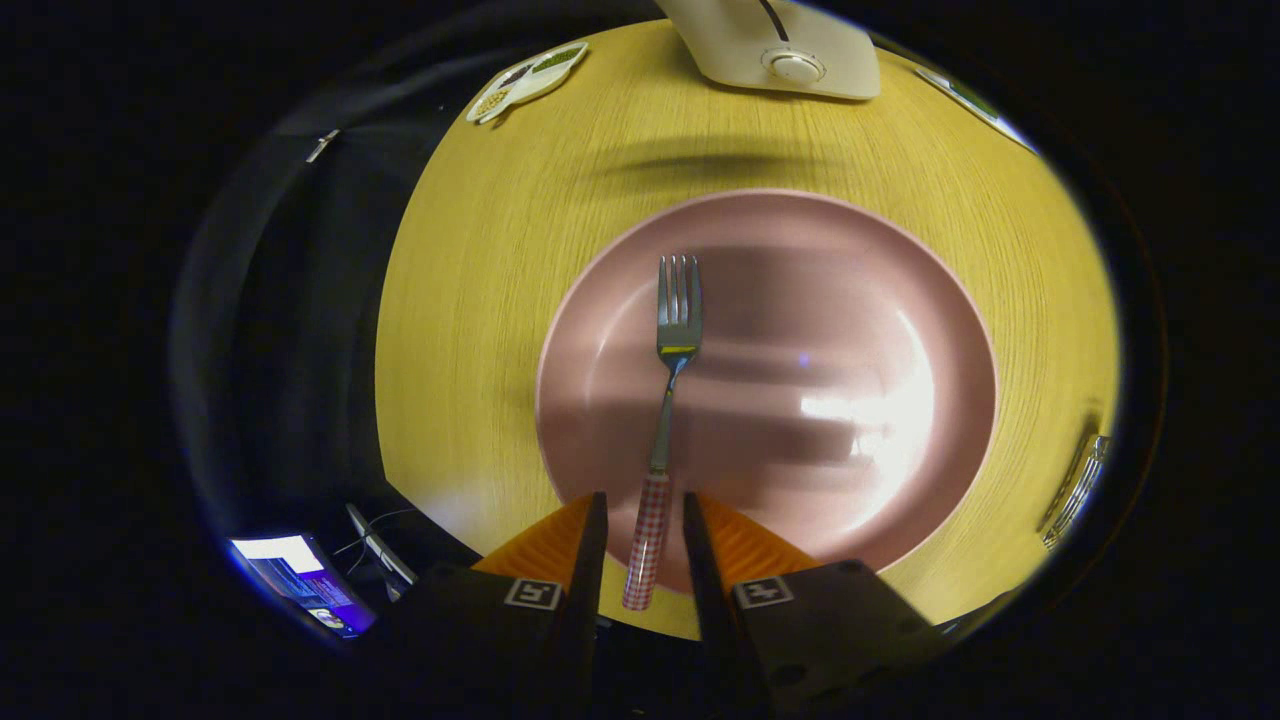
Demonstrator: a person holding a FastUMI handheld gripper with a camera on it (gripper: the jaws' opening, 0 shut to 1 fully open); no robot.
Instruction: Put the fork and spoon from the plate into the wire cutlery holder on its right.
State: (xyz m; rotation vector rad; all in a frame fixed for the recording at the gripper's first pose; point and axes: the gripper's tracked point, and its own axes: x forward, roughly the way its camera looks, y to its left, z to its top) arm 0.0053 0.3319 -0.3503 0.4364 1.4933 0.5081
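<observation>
the gripper (645, 525) has its fingers apart around the checked handle of the fork (672, 400), not yet clamped, on the pink plate (900, 300); no spoon there, so this fork seems the last piece left.

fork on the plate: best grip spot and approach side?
Grip the fork by its checkered handle, coming from the handle end. It lies flat on the pink plate, tines pointing away, and the handle already sits between the open tool fingers, which stand clear of it on both sides.

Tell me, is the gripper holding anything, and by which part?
Nothing yet: the gripper is open around the metal fork's checked handle on the pink plate.
</observation>
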